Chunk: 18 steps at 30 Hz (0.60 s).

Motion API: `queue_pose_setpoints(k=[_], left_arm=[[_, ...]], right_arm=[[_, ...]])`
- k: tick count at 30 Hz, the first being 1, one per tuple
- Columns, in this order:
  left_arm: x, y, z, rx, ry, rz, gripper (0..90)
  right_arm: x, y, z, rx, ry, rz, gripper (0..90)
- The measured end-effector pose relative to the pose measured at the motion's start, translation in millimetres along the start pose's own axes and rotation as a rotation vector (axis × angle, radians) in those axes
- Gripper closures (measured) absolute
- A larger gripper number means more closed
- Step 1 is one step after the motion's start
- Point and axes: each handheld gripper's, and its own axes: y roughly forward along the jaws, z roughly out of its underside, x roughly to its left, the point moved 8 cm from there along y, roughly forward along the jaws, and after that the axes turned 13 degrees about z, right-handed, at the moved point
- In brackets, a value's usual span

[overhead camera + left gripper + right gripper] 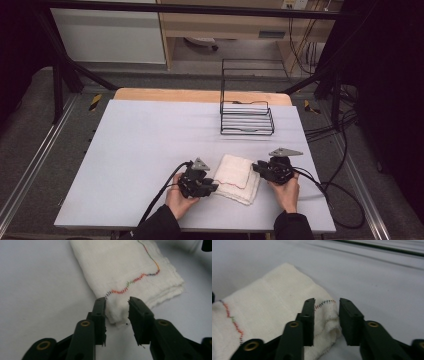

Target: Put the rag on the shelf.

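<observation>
High view showed my two hands at the near edge of the pale grey table [140,145], each holding a gripper, with a folded white cloth [236,177] lying flat between them. My left gripper [214,187] sat at the cloth's left near corner and my right gripper [256,166] at its right side, both pointing inward toward the fabric. Farther back on the table, well apart from the cloth, stood a black wire rack [247,117]. Left gripper view had my left gripper [117,305] with its jaws parted a little around a corner of the cloth [130,267]; the corner sat in the gap, close against the left jaw, while a sliver of space remained on the right side, so the pads were not pressing it. A wavy line of coloured stitching [136,279] ran across the fabric just beyond the tips. Right gripper view had my right gripper [327,305] likewise spread partway, a rolled corner of the cloth [274,302] resting between the jaws without being squeezed, and table showing beyond.
</observation>
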Motion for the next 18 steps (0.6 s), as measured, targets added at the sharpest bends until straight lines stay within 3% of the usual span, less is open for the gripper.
queue_pose_setpoints(k=[1, 2, 4, 8, 15, 18], left_arm=[[2.3, -3.2, -5.1, -0.010, 0.011, -0.011, 53.4], [4.9, -5.9, -10.9, -0.023, 0.016, -0.021, 53.4], [10.1, -9.3, -22.9, -0.042, 0.033, -0.026, 45.3], [25.8, -5.5, -41.8, -0.049, 0.059, -0.075, 32.3], [44.6, 15.7, -58.7, -0.063, 0.057, -0.099, 17.7], [50.4, 24.1, -63.4, -0.063, 0.052, -0.104, 17.0]], right_arm=[[-1.0, -5.3, -1.4, -0.023, -0.001, 0.007, 47.3], [-1.0, -5.3, -1.4, -0.023, -0.001, 0.007, 47.3], [-3.8, -9.1, -1.2, -0.048, -0.010, 0.026, 35.8], [-8.9, -17.0, 1.8, -0.080, 0.000, 0.021, 22.5], [-13.0, -24.4, 11.0, -0.077, 0.010, 0.003, 10.1], [-12.4, -25.9, 13.3, -0.074, -0.005, -0.004, 7.0]])
